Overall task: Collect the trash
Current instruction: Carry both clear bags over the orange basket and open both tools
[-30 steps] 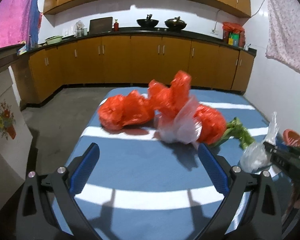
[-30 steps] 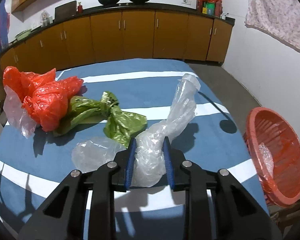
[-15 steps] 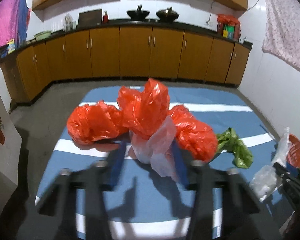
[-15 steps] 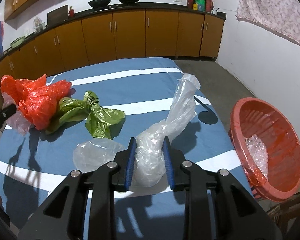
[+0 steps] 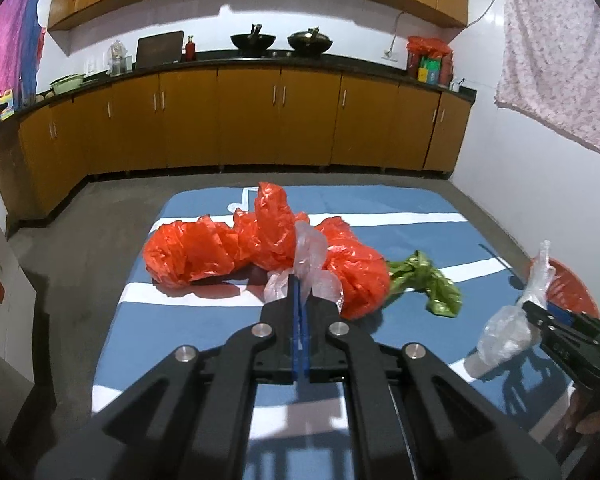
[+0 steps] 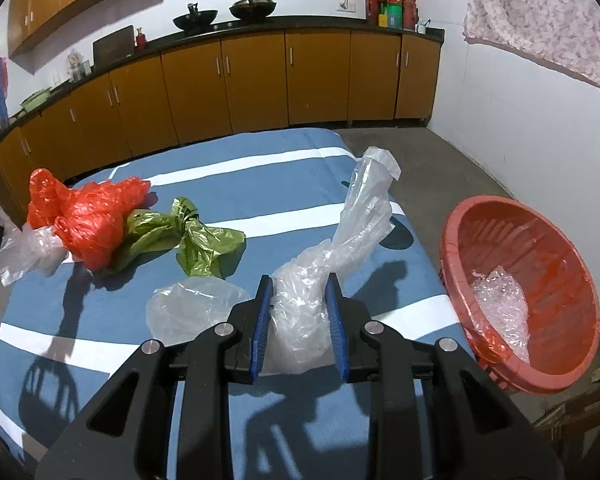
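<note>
left gripper [image 5: 300, 300]: fingers pinched flat together on a thin fold of the crumpled translucent plastic bag [image 5: 310, 268]; the film bunches out just past the tips, so the grip sits on an edge, not the bulk.
right gripper [image 6: 300, 312]: fingers narrow, clamped on the waist of the tall twisted clear plastic bag [image 6: 340, 248]; the twist stands upright above the pads (probably stiff enough to carry as is).
why held so: one piece of trash per hand, likely so both go to the bin in one trip.
bin: round red plastic basket [image 6: 520, 296] sits off the right edge of the desk, lower than the top, with one clear crumpled wrapper [image 6: 500, 304] already inside.
desk: blue cloth with white stripes [image 6: 260, 184]; still on it are the crumpled orange-red plastic bags [image 5: 228, 248], the knotted green plastic bag [image 6: 188, 232] and a flat clear plastic bag [image 6: 192, 308] just left of the right fingers.
left pose: pitched down toward the desk, aimed at the orange-red pile; the translucent bag touches that pile.
right pose: pitched down, tips above the desk's near right part, basket near on the right.
risk: the left bag could drag the orange-red bags along.
</note>
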`<state>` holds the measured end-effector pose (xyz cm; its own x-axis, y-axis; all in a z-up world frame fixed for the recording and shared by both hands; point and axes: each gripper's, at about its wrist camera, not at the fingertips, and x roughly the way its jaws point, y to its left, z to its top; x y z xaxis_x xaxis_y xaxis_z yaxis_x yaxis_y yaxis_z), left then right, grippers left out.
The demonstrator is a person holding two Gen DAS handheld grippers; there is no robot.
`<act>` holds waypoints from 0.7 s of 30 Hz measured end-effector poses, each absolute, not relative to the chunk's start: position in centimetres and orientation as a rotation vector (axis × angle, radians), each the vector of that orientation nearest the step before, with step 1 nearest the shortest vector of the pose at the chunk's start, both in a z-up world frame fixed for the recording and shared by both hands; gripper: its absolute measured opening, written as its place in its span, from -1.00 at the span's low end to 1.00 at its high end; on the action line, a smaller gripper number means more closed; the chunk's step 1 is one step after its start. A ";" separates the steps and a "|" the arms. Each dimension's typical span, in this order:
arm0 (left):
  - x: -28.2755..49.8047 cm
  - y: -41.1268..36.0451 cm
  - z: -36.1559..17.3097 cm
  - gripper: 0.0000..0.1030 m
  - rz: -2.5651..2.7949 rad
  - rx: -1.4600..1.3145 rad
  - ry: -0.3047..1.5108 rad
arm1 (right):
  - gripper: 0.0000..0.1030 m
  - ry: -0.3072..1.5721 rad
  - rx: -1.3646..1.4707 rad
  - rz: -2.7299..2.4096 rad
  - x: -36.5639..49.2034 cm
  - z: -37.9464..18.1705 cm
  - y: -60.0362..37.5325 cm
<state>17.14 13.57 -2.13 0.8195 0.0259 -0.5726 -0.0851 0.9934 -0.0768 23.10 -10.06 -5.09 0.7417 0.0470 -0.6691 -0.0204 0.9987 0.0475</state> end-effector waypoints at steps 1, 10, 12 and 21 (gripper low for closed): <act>16.7 13.4 -1.9 -0.95 0.055 -0.099 0.604 | -0.46 0.732 0.039 0.036 23.0 -5.0 -10.1; 13.5 11.8 0.4 -0.95 0.017 -0.093 0.568 | -0.46 0.695 0.050 0.026 20.9 -3.4 -11.5; 13.0 11.2 0.8 -0.95 0.002 -0.091 0.560 | -0.46 0.687 0.052 0.021 20.4 -3.1 -12.0; 12.0 7.7 2.2 -0.95 -0.082 -0.079 0.536 | -0.46 0.656 0.053 -0.022 18.3 -2.0 -14.8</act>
<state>11.95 7.70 2.21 0.8566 -0.0982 -0.5066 0.0569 0.9937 -0.0965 18.35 -14.82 -2.02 0.7924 -0.0037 -0.6099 0.0370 0.9984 0.0420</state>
